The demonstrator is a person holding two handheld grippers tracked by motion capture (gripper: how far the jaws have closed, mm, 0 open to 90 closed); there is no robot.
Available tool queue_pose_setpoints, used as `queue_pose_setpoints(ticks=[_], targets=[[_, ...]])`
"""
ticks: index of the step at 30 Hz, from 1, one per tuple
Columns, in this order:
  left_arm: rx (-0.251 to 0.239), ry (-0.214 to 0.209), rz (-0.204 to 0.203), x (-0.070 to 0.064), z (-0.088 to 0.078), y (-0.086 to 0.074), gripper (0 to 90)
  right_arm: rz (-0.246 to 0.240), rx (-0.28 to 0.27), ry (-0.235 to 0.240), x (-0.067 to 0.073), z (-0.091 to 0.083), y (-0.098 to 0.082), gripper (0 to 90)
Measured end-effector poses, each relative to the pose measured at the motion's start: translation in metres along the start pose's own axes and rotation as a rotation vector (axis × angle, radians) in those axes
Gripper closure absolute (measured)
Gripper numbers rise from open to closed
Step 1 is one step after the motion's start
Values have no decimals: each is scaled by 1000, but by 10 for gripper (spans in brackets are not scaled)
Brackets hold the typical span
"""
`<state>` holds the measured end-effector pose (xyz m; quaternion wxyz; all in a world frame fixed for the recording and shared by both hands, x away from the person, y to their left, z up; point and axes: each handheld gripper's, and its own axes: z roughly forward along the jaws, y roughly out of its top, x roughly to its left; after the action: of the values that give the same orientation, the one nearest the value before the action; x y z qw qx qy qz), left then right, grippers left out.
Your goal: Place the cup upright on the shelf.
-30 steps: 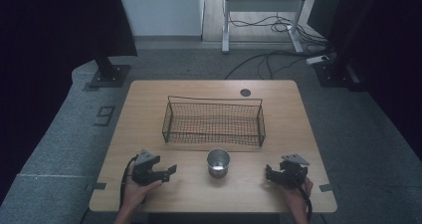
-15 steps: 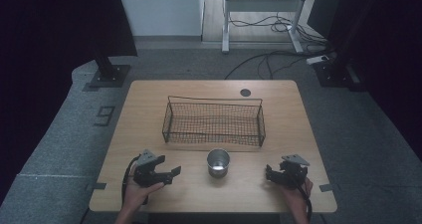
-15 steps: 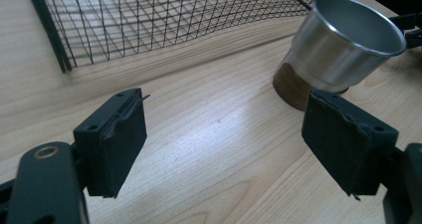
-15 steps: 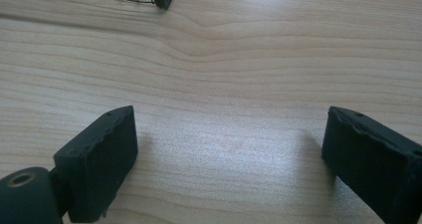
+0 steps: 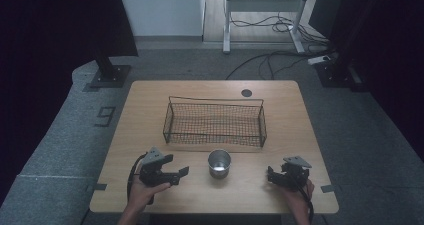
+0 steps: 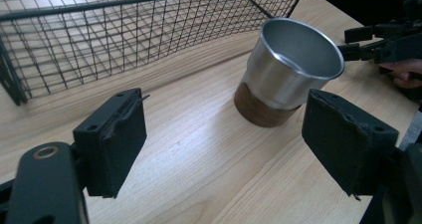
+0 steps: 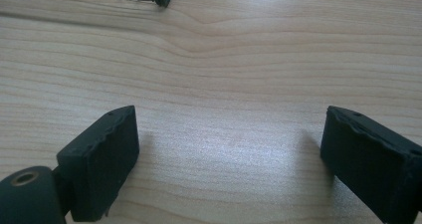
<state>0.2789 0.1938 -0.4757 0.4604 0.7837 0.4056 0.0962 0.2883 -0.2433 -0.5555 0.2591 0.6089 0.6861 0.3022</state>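
L gripper [image 6: 224, 159]: jaws spread wide, nothing btwn them, bare table [image 6: 199, 184] under the gap. Metal cup [image 6: 288, 69] stands upright just ahead, toward its R jaw, not touching the pads. Wire basket [image 6: 124, 30] sits further ahead, beyond the L jaw. R gripper [image 7: 229, 159]: jaws also spread, nothing btwn them, w/ a basket corner far ahead, off to the L.
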Motion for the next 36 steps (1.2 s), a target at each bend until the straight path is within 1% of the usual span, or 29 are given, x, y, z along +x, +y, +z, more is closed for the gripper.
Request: queue_pose_setpoints(ticks=[7,17,18,23,24,32,36], targets=[[5,-8,16,-5,2,7,177,3,1,-3,0,0,0,78],[7,-32,33,-15,7,15,176,3,1,-3,0,0,0,78],[4,-43,34,-18,9,16,174,3,1,-3,0,0,0,78],[14,-50,42,-23,14,18,168,2,1,-3,0,0,0,77],[15,-64,43,-25,16,19,168,3,1,-3,0,0,0,78],[18,-72,52,-32,25,22,149,3,1,-4,0,0,0,77],[30,-80,68,-36,30,22,134,4,1,-4,0,0,0,77]])
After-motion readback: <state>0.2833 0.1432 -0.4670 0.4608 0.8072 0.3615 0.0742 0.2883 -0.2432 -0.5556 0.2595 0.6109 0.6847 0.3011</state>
